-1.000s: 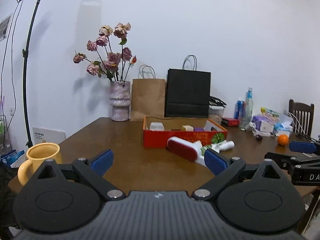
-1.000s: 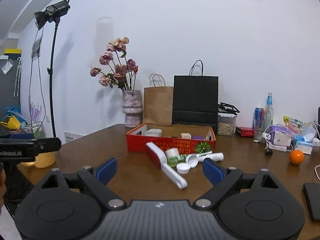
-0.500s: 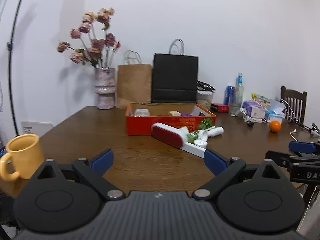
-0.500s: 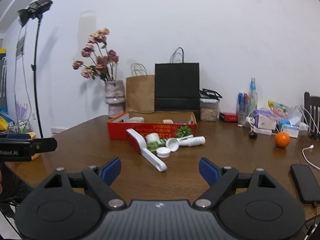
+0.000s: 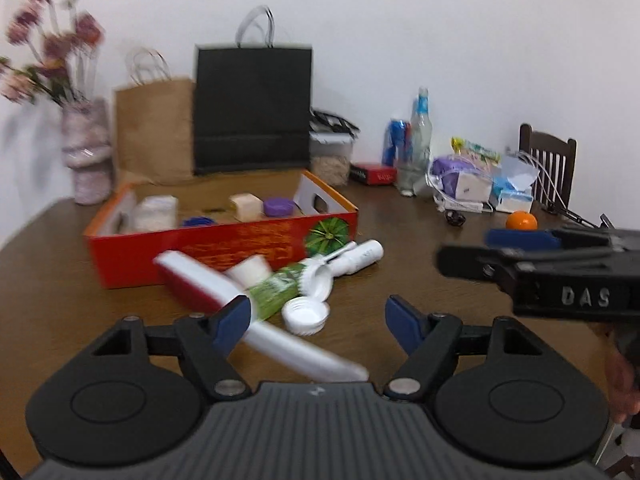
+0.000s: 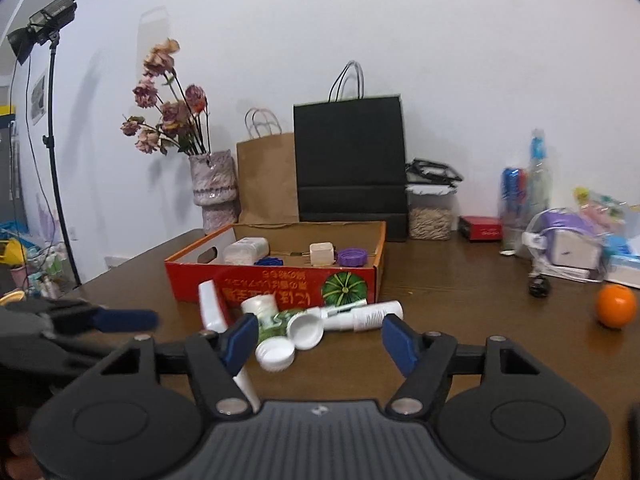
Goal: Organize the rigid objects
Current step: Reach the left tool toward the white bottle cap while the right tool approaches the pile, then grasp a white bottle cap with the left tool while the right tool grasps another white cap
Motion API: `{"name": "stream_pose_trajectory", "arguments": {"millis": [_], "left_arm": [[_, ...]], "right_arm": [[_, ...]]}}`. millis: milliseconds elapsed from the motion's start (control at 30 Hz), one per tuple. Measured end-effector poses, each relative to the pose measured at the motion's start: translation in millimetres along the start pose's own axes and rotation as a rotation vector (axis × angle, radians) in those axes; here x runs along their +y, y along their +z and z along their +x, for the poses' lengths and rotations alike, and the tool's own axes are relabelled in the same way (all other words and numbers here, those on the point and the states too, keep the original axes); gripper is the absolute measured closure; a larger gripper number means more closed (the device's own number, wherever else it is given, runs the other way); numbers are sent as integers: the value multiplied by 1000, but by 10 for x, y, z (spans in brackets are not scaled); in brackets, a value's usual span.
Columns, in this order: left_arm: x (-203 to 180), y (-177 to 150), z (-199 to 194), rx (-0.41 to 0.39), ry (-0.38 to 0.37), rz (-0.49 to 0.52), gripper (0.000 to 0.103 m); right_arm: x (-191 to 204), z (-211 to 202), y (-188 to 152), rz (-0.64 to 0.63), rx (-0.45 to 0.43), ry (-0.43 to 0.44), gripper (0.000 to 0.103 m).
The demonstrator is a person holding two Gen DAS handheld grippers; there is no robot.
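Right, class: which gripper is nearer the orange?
Right. The orange lies ahead-right of the right gripper; the left gripper is farther left, beyond the right one. Both grippers' jaws are closing, with nothing gripped.

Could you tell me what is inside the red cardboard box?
The red box holds a white container, a blue lid, a cream cube and a purple lid. Its front wall hides the floor nearest it.

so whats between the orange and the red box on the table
Bare brown tabletop between the orange and the red box, clearest in the right wrist view; a small dark object sits just behind that line.
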State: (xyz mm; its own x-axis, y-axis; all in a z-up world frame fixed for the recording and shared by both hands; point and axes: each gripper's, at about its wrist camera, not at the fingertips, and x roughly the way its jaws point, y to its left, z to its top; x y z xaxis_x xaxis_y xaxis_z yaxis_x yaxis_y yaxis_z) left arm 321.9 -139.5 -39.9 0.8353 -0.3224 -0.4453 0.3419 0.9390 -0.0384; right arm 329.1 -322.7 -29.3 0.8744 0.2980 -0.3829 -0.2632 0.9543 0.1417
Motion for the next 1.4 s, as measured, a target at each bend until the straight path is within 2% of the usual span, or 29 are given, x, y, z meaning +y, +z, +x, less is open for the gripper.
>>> {"name": "stream_pose_trajectory", "arguments": {"millis": [167,333,433,533,600,667,700,767,933,1033,1200,1400], "left_arm": [[-45,67,703,94,63,44,30],[-4,-5,1054,172,44,29,32],[48,-16,1110,189,40,8,40],[75,-25,1128,180,47,7,62],[95,-15,1114,174,39,-8,62],[115,-21,1092,165,36,-24,63],[120,-28,1084,159,40,-22,63],[115,-29,1088,154,46,-16,63],[132,-12,1022,142,43,-22,63],[155,20,836,112,51,-30,63],[220,78,162,-15,90,-46,63],[395,20,-636,-139,212,-79,63]], "right_arm": [[-250,670,194,40,74,84,43],[-295,1208,128,87,156,153,43],[-313,1417,30,138,198,189,43],[-322,1553,-55,181,231,226,43],[-326,1628,-91,198,246,234,43],[-335,1696,-121,234,260,250,51],[-341,1724,-138,258,267,260,62],[-337,1739,-165,281,269,270,64],[-279,1664,-155,275,252,243,64],[-248,1461,-98,251,212,196,64],[-78,785,24,131,98,87,64],[384,-34,-73,-29,-3,-22,64]]}}
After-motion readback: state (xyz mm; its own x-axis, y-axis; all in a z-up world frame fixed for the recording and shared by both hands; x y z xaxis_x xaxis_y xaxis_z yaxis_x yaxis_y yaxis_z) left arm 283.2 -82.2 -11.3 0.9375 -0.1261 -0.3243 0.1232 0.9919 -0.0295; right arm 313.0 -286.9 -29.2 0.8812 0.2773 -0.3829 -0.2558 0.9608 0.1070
